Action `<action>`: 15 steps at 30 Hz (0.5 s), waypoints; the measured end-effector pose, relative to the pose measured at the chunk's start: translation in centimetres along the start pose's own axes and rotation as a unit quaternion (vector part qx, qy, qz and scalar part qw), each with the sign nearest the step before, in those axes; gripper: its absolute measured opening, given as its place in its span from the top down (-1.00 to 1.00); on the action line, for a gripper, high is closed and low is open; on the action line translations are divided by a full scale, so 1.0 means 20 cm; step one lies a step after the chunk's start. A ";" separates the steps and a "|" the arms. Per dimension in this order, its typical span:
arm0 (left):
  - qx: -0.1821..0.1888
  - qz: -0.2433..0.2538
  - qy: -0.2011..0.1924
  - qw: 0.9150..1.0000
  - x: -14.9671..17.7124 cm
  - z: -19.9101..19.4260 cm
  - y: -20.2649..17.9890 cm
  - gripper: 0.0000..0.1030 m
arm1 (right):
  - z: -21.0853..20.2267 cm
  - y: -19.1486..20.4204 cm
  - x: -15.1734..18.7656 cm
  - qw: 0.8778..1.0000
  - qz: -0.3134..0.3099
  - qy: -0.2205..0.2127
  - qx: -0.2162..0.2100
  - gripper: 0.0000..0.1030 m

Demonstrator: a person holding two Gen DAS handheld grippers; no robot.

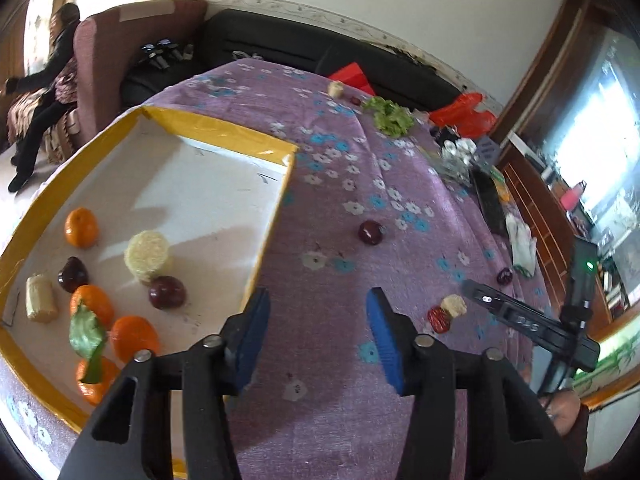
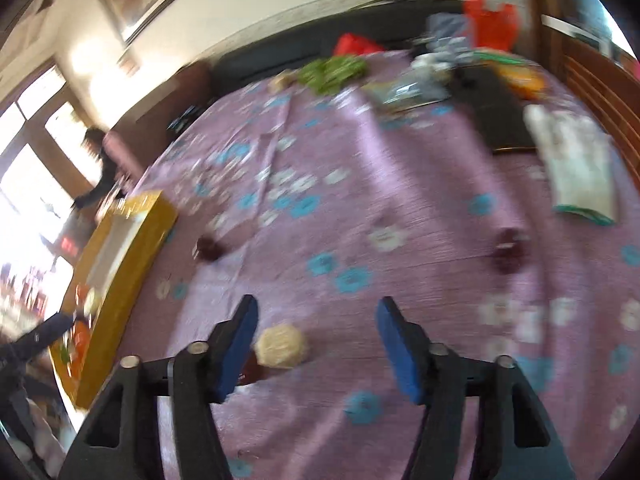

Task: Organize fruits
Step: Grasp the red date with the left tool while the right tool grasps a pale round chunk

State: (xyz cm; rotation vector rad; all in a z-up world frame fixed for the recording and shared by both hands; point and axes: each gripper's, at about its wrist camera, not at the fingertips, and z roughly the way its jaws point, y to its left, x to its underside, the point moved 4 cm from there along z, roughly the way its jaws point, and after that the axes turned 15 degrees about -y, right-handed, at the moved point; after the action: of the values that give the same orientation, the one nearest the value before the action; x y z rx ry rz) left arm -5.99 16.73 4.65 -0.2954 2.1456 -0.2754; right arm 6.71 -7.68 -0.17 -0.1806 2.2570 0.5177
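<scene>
A yellow-rimmed white tray (image 1: 276, 208) on the purple flowered cloth holds several oranges (image 1: 81, 227), dark plums (image 1: 167, 292), corn pieces (image 1: 147, 255) and a green leaf (image 1: 86, 330). My left gripper (image 1: 318, 336) is open and empty, over the cloth beside the tray's right wall. A dark plum (image 1: 370, 232) lies loose on the cloth ahead. In the blurred right wrist view my right gripper (image 2: 316, 344) is open, with a corn piece (image 2: 281, 346) on the cloth just inside its left finger. Dark plums (image 2: 509, 249) (image 2: 208, 249) lie further off, and the tray (image 2: 128, 264) is at left.
A red date (image 1: 439, 319), a corn piece (image 1: 454, 305) and a plum (image 1: 505, 276) lie near the other gripper (image 1: 532, 320). Lettuce (image 1: 392, 117), a corn piece (image 1: 336, 89), a black box (image 2: 496, 112), bags and clutter sit at the far side. A black sofa (image 1: 280, 44) stands behind.
</scene>
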 end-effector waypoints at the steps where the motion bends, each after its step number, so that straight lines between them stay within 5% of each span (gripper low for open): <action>1: 0.004 0.009 0.002 1.000 0.01 0.01 -0.03 0.06 | 0.03 0.01 0.02 1.000 -0.005 0.006 -0.005 -0.05; 13: 0.060 0.138 0.059 0.987 0.24 0.27 -0.47 0.06 | 0.07 0.09 0.09 0.998 -0.066 0.013 -0.009 -0.02; 15: 0.064 0.147 0.066 0.985 0.26 0.30 -0.50 0.06 | 0.06 0.09 0.09 0.998 -0.049 0.022 -0.037 0.38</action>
State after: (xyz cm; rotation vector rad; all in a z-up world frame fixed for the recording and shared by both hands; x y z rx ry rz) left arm -2.83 5.09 0.36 0.1165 2.2556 -0.2663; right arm 5.78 -5.53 -1.63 -0.3422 2.2591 0.5506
